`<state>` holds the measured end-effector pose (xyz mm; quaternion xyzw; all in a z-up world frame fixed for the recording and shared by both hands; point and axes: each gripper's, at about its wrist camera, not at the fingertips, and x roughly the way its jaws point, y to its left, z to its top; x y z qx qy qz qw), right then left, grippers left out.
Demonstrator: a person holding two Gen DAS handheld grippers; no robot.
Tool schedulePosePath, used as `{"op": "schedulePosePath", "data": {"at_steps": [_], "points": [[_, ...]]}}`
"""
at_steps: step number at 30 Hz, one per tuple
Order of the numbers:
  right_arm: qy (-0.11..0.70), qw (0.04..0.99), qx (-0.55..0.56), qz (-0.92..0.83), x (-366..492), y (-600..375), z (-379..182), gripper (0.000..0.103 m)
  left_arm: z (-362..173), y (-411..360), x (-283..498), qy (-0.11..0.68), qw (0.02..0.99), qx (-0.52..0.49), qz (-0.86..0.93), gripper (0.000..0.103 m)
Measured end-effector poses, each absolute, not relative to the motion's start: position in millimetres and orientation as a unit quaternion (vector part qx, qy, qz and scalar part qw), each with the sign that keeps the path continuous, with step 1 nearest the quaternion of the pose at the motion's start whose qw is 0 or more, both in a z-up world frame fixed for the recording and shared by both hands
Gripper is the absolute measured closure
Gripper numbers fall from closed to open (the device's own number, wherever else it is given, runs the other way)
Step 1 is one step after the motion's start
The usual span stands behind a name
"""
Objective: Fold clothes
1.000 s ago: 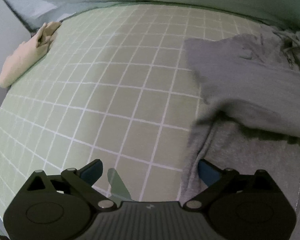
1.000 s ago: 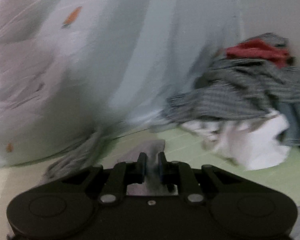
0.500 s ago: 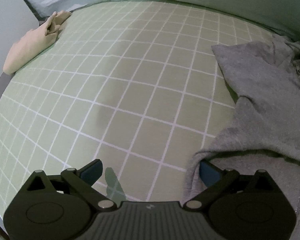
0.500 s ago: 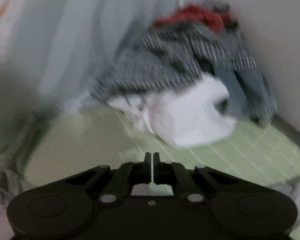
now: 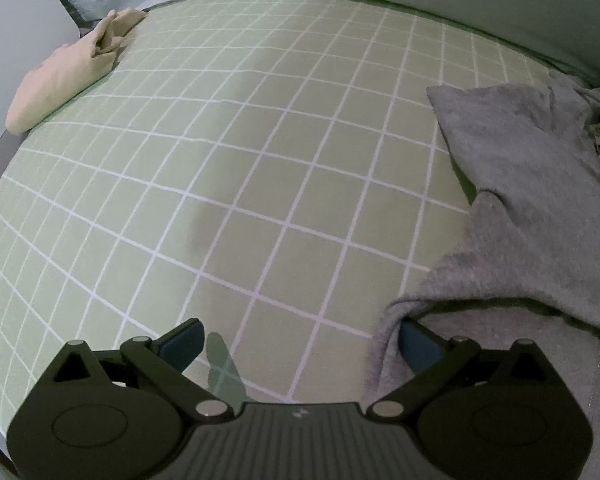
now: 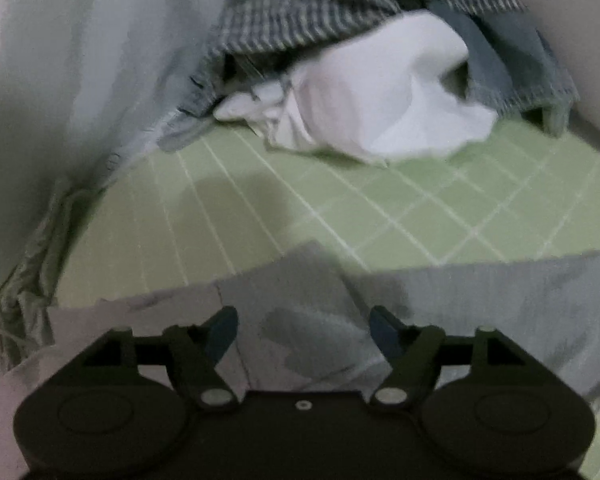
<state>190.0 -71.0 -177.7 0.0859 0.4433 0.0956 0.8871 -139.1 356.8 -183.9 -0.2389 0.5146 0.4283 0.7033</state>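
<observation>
The left gripper (image 5: 300,344) has a matte black body with two round discs, silver pivot screws, a ribbed grey middle part with a small logo, and blue pads on the fingertips (image 5: 182,344). The right gripper (image 6: 304,326) has the same black shape, with silver screws and blue pads.

Wide bare stretch of green checked bed sheet (image 5: 228,184) ahead of the left gripper (image 5: 300,344), open for passage up to the far edge. Blocked on the right by the grey garment (image 5: 532,200), bunched against the right-hand jaw. Cream cloth (image 5: 68,76) lying at the far left corner, well apart. Ahead of the right gripper (image 6: 304,328), a clear band of sheet beyond the grey fabric, then closed off by the pile of clothes (image 6: 360,72) and pale bedding (image 6: 80,80) at left.
</observation>
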Motion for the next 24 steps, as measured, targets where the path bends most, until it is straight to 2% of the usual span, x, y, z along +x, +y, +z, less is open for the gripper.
{"op": "schedulePosePath", "data": {"at_steps": [2, 6, 7, 8, 9, 10, 14, 18, 24], "points": [[0.448, 0.886, 0.088, 0.084, 188.9, -68.5, -183.6, 0.023, -184.0, 356.3, -139.5, 0.514, 0.704, -0.24, 0.428, 0.001], [0.445, 0.89, 0.058, 0.081, 183.4, -59.9, -187.6, 0.023, -184.3, 355.3, -139.3, 0.515, 0.705, -0.238, 0.426, 0.001], [0.444, 0.891, 0.048, 0.081, 181.9, -58.6, -186.9, 0.033, -184.4, 355.0, -139.1, 0.515, 0.705, -0.236, 0.426, 0.001], [0.442, 0.893, 0.038, 0.079, 180.3, -57.5, -186.2, 0.064, -184.5, 354.8, -138.9, 0.516, 0.706, -0.233, 0.426, 0.001], [0.44, 0.894, 0.031, 0.077, 178.5, -57.2, -184.5, 0.082, -184.6, 354.5, -138.6, 0.516, 0.706, -0.231, 0.426, 0.001], [0.442, 0.893, 0.022, 0.082, 177.8, -55.9, -182.5, 0.087, -184.8, 354.2, -138.4, 0.517, 0.706, -0.229, 0.426, 0.001], [0.416, 0.903, -0.02, 0.108, 169.7, -41.0, -165.9, 0.088, -184.9, 353.1, -139.4, 0.516, 0.709, -0.224, 0.426, 0.001], [0.394, 0.907, 0.002, 0.149, 155.9, -19.0, -145.7, 0.089, -185.4, 353.3, -141.1, 0.512, 0.71, -0.228, 0.426, 0.0], [0.401, 0.873, -0.014, 0.278, 120.9, 51.8, -138.3, 0.088, -185.2, 351.5, -140.3, 0.509, 0.709, -0.232, 0.429, 0.0]]}}
